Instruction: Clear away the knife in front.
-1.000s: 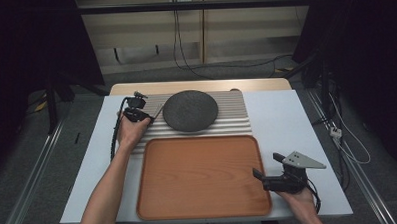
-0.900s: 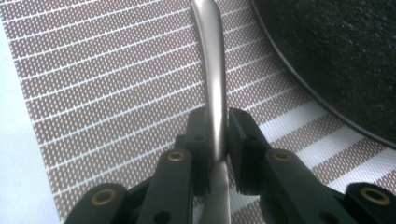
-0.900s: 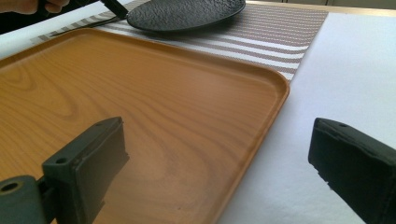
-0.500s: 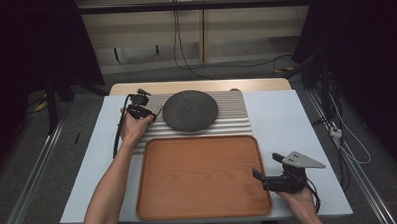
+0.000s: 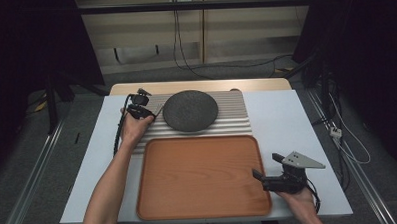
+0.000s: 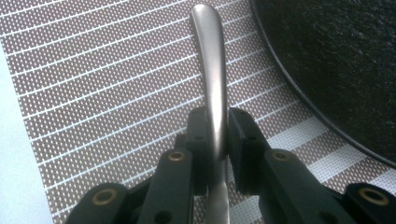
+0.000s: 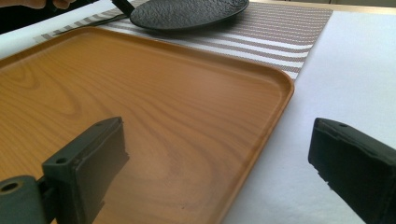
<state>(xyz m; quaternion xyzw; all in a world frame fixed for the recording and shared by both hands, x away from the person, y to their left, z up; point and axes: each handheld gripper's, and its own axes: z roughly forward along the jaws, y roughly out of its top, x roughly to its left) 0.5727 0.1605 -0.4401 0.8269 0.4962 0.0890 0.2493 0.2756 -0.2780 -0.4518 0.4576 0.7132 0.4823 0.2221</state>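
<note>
So, from the high view, my left hand-held gripper [image 5: 145,112] sits at the left edge of the striped placemat [image 5: 232,118], just beside the dark round plate [image 5: 190,110] that lies on it. The wooden tray [image 5: 201,177] in front of the placemat is bare. My right hand-held gripper [image 5: 265,175] rests on the white table [image 5: 287,119] at the tray's right edge. I judge the work is at an early stage: one piece of cutlery is gripped, nothing has reached the tray yet, and the plate is untouched.

In the left gripper view, the jaws are closed tight on the handle of a metal utensil [image 6: 212,84], pads pressing it from both sides. The handle runs away from me over the placemat, its rounded end beside the plate's rim [image 6: 299,93]. The business end is hidden below the jaws, so I cannot tell whether it is a spoon, fork or knife, nor whether it is lifted clear of the mat.

In the right gripper view, the jaws stand wide apart with nothing between them, straddling the tray's right rim [image 7: 280,98].

I can read no brand, label or writing anywhere.
</note>
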